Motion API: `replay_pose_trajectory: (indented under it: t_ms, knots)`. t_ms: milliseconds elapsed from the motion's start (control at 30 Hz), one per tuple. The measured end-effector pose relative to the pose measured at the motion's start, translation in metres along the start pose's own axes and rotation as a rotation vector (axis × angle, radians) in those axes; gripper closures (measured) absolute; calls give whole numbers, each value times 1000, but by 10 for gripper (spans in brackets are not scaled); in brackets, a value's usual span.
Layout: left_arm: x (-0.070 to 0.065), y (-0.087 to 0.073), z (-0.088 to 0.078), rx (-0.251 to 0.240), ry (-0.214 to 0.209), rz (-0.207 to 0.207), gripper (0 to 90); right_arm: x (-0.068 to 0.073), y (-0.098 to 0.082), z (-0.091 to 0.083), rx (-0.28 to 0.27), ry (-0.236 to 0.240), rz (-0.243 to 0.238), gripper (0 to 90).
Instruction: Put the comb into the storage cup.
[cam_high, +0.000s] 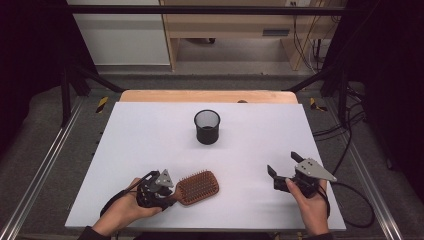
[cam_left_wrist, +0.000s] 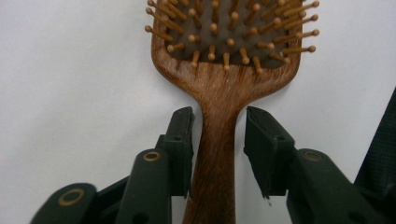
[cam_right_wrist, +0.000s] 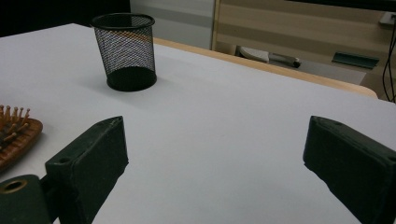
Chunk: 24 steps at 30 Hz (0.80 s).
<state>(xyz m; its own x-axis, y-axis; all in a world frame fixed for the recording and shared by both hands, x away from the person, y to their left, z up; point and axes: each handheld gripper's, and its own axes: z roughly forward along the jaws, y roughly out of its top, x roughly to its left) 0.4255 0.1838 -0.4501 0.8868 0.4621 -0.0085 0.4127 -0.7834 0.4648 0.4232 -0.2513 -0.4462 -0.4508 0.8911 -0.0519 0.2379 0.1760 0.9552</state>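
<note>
A: High view. What lies on the white rectangular tabletop (cam_high: 150, 135)?

B: A brown wooden paddle hairbrush (cam_high: 199, 187), bristles up, lies near the near edge, left of the middle. A black wire-mesh cup (cam_high: 207, 126) stands upright well apart from it, toward the far edge. The left gripper (cam_high: 169, 197), held in the person's left hand (cam_high: 122, 210), sits at the brush's handle end. The right gripper (cam_high: 282, 168), in the right hand (cam_high: 310, 202), rests near the near right corner, apart from both things.

A: Left gripper view. How do the jaws stand?

B: They flank the hairbrush's narrow handle (cam_left_wrist: 217, 154). The one on the left of this view lies against the wood or just beside it; a pale gap shows between the other and the handle. The grip is not clenched on the handle here.

A: Right gripper view?

B: The two black jaws stand wide apart, released, with bare tabletop (cam_right_wrist: 224, 140) between them. The mesh cup (cam_right_wrist: 125, 50) stands beyond, and the hairbrush head (cam_right_wrist: 14, 133) shows at the left edge of this view.
</note>
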Motion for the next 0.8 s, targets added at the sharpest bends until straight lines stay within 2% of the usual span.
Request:
replay_pose_trajectory:
  t_ms: [133, 333, 433, 700, 800]
  knots:
    - [-2, 0, 3, 39, 9, 36, 644, 0, 0, 1, 3, 2, -1, 64]
    - [-4, 4, 4, 71, 18, 47, 657, 1, 0, 2, 6, 9, -3, 64]
    - [-8, 8, 5, 91, 31, 60, 700, 2, 0, 3, 7, 14, -4, 64]
    - [-11, 11, 6, 116, 50, 50, 728, 2, 0, 3, 10, 21, -3, 64]
    - [-15, 8, 5, 90, 77, 32, 729, 2, 0, 3, 14, 26, 3, 64]
